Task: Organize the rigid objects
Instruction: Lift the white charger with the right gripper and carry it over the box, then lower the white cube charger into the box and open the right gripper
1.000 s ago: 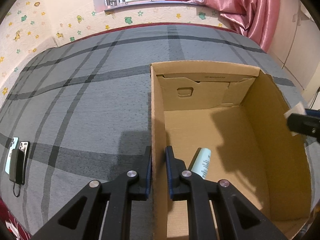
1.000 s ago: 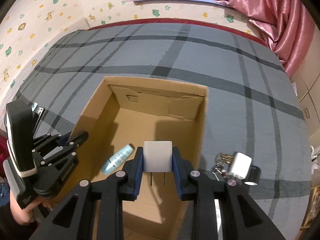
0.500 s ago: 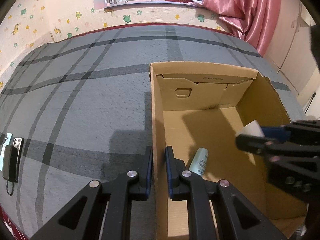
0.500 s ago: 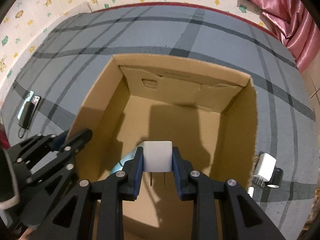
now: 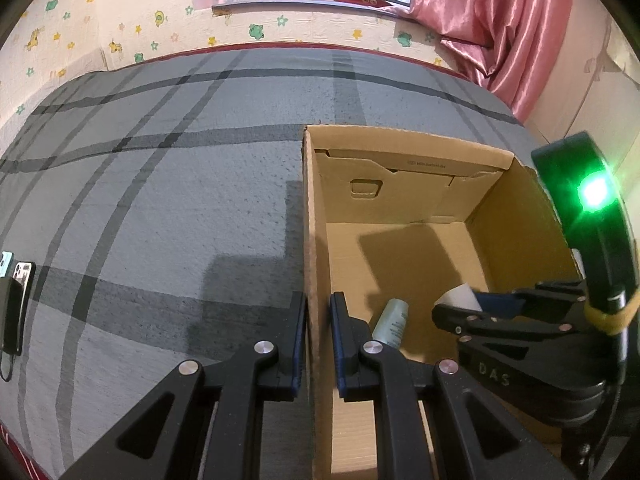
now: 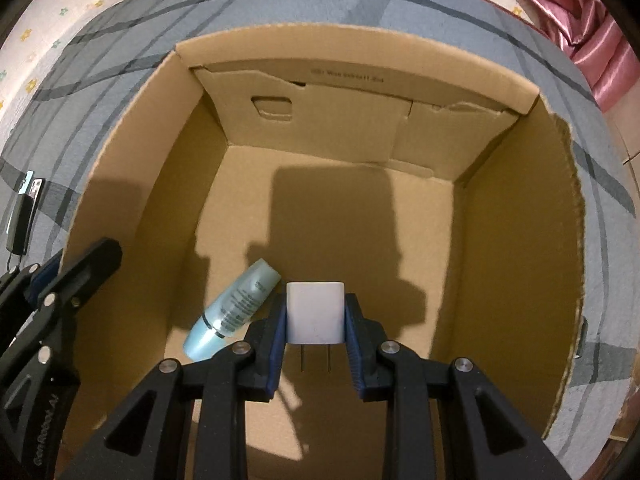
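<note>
A grey plaid bed [image 5: 168, 208] carries an open cardboard box [image 6: 520, 248], its far wall at 12 o'clock in the right wrist view. On the box floor at 8 o'clock lies a pale blue bottle [image 6: 236, 312], tipped on its side. The left claw [image 5: 318, 340] is clamped on the box's left wall. The right claw [image 6: 316, 320] grips a white plug [image 6: 316, 312] between its pads, prongs toward the camera, inside the box just right of the bottle. Phones [image 5: 16, 284] lie at 9 o'clock on the bed
</note>
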The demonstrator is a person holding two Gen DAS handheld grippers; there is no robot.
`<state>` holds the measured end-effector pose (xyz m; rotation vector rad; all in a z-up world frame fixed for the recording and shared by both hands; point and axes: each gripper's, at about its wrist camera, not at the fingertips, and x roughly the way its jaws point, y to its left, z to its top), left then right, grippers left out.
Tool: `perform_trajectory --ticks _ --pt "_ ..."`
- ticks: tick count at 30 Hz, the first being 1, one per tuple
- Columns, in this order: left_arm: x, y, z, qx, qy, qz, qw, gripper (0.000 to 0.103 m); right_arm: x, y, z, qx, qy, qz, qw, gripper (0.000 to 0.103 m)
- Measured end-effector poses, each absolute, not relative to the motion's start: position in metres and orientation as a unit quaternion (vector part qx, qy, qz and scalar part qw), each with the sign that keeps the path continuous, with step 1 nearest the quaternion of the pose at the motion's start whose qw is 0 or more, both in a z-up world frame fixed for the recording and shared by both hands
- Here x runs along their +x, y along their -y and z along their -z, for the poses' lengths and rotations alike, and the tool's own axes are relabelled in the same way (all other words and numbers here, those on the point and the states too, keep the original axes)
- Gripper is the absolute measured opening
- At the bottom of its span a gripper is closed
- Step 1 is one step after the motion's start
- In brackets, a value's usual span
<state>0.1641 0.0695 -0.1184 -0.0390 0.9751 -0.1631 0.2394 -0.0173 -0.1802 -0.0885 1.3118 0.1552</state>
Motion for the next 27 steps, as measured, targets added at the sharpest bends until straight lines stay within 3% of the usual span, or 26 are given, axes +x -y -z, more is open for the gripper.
perform_trajectory --ticks 10,15,21,27 --pt "0.165 -0.070 0.119 -0.018 -0.468 0.077 0.880 0.012 0.241 0.018 0.176 -0.038 -0.603 -0.079 0.793 0.030" --pt "0.164 -0.068 0.119 -0.012 -0.467 0.074 0.881 0.012 0.238 0.019 0.168 -0.034 -0.594 -0.079 0.800 0.040" --pt "0.163 -0.068 0.119 -0.012 -0.467 0.074 0.881 0.012 0.233 0.020 0.156 -0.034 -0.581 -0.081 0.809 0.042" --pt "0.162 -0.067 0.119 -0.009 -0.466 0.072 0.882 0.012 0.226 0.024 0.133 -0.033 -0.556 -0.077 0.827 0.055"
